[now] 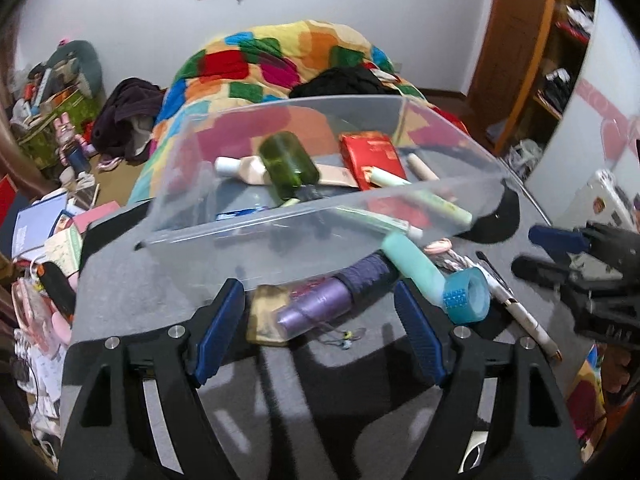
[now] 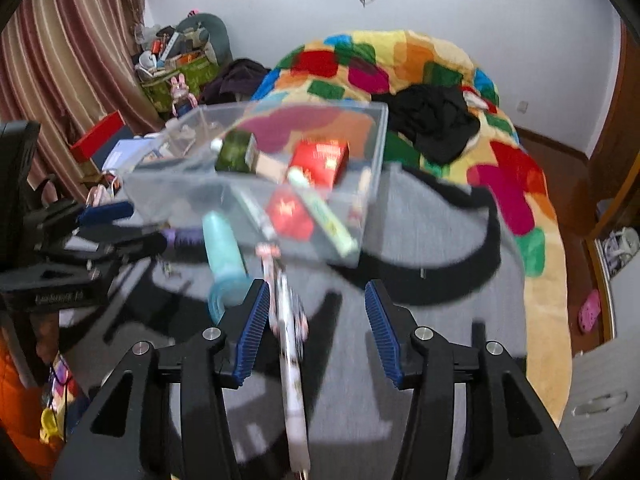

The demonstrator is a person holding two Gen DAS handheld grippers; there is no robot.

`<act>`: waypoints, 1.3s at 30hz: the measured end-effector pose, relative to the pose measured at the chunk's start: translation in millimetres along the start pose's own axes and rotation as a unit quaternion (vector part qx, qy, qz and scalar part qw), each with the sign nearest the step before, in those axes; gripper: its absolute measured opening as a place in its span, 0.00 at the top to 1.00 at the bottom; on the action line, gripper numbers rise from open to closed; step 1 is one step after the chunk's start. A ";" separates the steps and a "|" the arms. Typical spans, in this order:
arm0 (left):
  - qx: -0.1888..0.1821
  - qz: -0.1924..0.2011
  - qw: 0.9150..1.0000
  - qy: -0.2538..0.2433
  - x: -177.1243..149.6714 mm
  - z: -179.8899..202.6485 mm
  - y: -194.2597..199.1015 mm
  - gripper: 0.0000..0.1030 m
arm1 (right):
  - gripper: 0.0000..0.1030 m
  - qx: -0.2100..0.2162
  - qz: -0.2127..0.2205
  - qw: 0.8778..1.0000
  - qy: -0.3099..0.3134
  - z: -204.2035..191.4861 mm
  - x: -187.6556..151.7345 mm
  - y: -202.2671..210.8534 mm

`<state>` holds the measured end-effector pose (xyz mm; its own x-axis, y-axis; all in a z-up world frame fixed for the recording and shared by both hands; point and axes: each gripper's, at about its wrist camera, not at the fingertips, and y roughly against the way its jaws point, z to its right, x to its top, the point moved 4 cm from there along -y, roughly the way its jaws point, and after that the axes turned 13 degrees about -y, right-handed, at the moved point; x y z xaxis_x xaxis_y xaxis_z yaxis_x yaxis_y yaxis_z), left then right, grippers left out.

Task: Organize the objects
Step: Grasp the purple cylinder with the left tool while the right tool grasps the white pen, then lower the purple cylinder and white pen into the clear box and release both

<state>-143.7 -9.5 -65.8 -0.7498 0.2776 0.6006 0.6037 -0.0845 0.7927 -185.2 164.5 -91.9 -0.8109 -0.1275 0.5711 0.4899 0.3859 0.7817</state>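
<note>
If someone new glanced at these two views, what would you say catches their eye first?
Probably the clear plastic bin on the grey surface, holding a dark green bottle and a red box. Behind it lies a bright patchwork blanket. In front of the bin sit a purple tube, a teal tube and a blue tape roll, with the open left gripper framing the purple tube.

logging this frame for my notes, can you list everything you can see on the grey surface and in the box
clear plastic bin: 1, see-through, back of the grey surface
green bottle: 1, dark green, in bin
red box: 1, red, in bin
purple cylinder: 1, lilac, in front of bin
teal tube: 1, mint, leaning at bin's front
tape roll: 1, blue, beside the tube
patterned pen: 1, white-pink, between right fingers
left gripper: open
right gripper: open
</note>
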 end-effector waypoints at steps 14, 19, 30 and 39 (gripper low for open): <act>-0.037 -0.040 0.998 -0.038 -4.6 22.9 -27.9 0.55 | 0.85 0.016 -0.036 0.999 0.006 0.4 -34.5 -17.5; -0.037 -0.041 0.997 -0.045 -19.0 27.6 -18.7 0.74 | 0.88 0.014 -0.027 1.000 0.003 0.9 -39.0 -13.3; -0.059 -0.043 0.996 -0.042 -33.2 28.4 2.5 0.74 | 0.88 0.009 -0.010 1.000 -0.017 13.6 -35.4 2.7; -0.051 -0.037 0.996 -0.055 -3.4 31.5 -12.0 0.61 | 0.88 0.021 0.013 1.000 -0.016 7.8 -23.6 15.0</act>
<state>-139.9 20.7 -80.6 -0.7531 0.3901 0.5298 0.5134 -0.1550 0.8440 -161.2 180.3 -95.6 -0.8084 -0.0869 0.5822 0.4981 0.4261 0.7552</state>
